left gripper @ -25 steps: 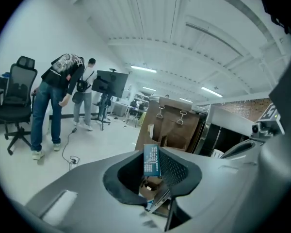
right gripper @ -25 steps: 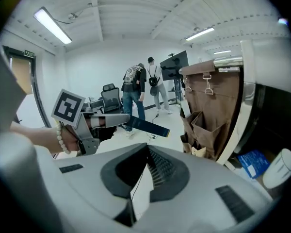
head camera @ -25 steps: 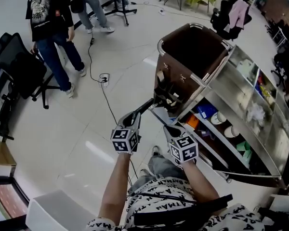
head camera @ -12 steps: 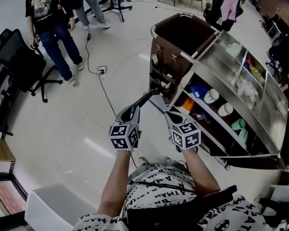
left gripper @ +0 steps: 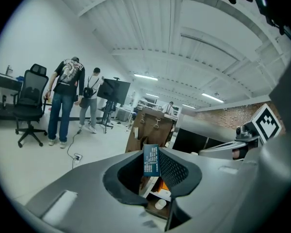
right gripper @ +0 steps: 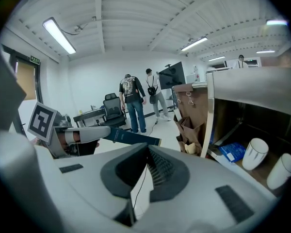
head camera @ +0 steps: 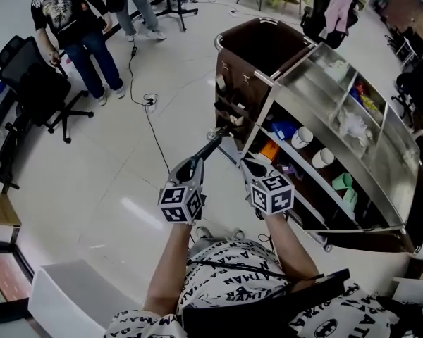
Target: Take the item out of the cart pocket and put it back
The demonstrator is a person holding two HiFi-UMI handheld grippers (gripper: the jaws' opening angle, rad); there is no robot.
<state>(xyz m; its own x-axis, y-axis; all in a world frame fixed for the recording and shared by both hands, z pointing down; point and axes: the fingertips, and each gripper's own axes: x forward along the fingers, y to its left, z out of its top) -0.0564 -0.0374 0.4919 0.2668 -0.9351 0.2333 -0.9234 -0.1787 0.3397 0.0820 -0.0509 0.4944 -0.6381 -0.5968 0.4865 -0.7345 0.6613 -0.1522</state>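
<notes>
Since the earlier frame, both grippers have been drawn back from the cart (head camera: 230, 83). The item (left gripper: 151, 160), whose tip was then at the pockets (head camera: 228, 111) on the cart's brown end, has been brought clear of them. The item, a long flat dark-blue box, is clamped at 1 end between the pads of the left gripper (head camera: 192, 166). Its free end is pointed at the cart and is seen just short of the pockets, touching nothing. The right gripper (head camera: 250, 167) is held beside the left one, on the side nearer the cart's shelves (head camera: 307, 164). Its jaws are parted a little and nothing is held between them; only floor is seen through the gap.

The taking-out is judged done, and the putting-back remains. Several faults could be expected from here. Because the box is gripped at only 1 end, it could be swung or twisted in the pads if its tip were pushed against a pocket's lip rather than into the mouth. The pockets look soft and slack, so a mouth could be folded shut by a tip brought in too low. The box could then be left outside, or dropped to the floor on release. The pockets are set close together and some are already filled, so the wrong pocket could be entered.
</notes>
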